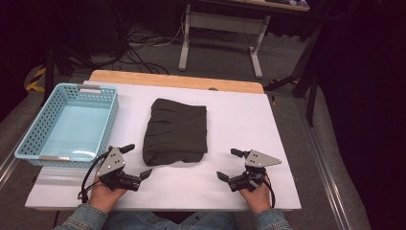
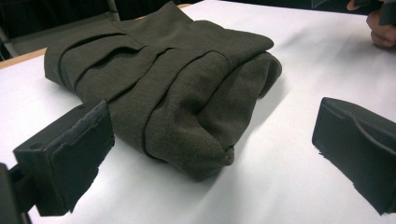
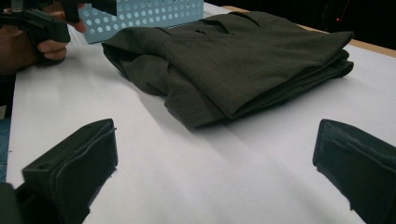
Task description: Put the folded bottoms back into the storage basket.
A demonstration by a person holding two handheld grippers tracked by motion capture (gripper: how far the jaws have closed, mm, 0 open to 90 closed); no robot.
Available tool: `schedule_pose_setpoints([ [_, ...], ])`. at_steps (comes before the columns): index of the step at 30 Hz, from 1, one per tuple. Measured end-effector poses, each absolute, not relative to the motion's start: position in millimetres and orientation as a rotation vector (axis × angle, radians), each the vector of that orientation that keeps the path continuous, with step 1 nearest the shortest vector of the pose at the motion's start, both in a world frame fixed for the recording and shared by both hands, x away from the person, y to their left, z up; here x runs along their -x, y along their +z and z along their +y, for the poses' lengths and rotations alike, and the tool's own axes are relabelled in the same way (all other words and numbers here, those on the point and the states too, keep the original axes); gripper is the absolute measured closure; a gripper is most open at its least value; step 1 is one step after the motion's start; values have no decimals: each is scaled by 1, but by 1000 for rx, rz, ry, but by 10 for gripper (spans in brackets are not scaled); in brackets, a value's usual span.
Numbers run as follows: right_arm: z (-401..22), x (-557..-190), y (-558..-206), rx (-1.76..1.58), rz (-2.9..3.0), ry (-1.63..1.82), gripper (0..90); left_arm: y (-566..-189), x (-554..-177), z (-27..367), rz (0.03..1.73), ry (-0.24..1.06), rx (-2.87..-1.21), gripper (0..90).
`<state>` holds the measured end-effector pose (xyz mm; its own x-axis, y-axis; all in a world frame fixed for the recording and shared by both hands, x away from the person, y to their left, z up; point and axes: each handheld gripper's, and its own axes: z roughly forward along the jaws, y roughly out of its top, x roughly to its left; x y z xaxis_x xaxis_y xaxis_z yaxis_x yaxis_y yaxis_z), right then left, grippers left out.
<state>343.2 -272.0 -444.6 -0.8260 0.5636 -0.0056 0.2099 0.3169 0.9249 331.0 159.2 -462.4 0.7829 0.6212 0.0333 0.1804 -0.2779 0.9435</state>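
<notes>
A folded dark olive garment (image 1: 176, 132) lies flat on the white table top (image 1: 239, 115), about at its centre, with its folded edges stacked in soft pleats. Taking the garment as the middle of a clock face in the high view, a light blue perforated basket (image 1: 31, 139) sits at 9 o'clock, just beside the cloth but apart from it, close to the table's left edge. The left gripper (image 1: 135, 163) rests at about 7 o'clock, held in the person's left hand (image 1: 104, 194), its 2 black jaws spread wide with nothing between them; in the left gripper view the garment's near corner (image 2: 205, 158) lies ahead of the jaws, close to them yet not touched. The right gripper (image 1: 229, 164) sits at about 5 o'clock in the right hand (image 1: 257, 195), its jaws likewise wide apart and holding nothing; in the right gripper view the cloth (image 3: 233, 70) lies beyond the jaws, a strip of bare table between. Both hands rest low on the near edge of the table, denim sleeves (image 1: 84, 218) showing at the bottom.
</notes>
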Motion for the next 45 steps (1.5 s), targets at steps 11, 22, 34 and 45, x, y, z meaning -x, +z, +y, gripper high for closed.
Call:
schedule_pose_setpoints([
  [11, -272, -344, -446, -710, 2264, 1509, 7, -455, -333, 157, 586, 451, -1829, 0],
  [22, -273, -344, -447, -713, 2272, 1512, 7, -446, -338, 156, 601, 441, -1850, 0],
  [34, -272, -344, -448, -714, 2277, 1507, 7, -431, -353, 150, 624, 376, -1896, 9],
  [45, -271, -345, -448, -710, 2284, 1505, 7, -419, -370, 140, 637, 351, -1958, 17],
])
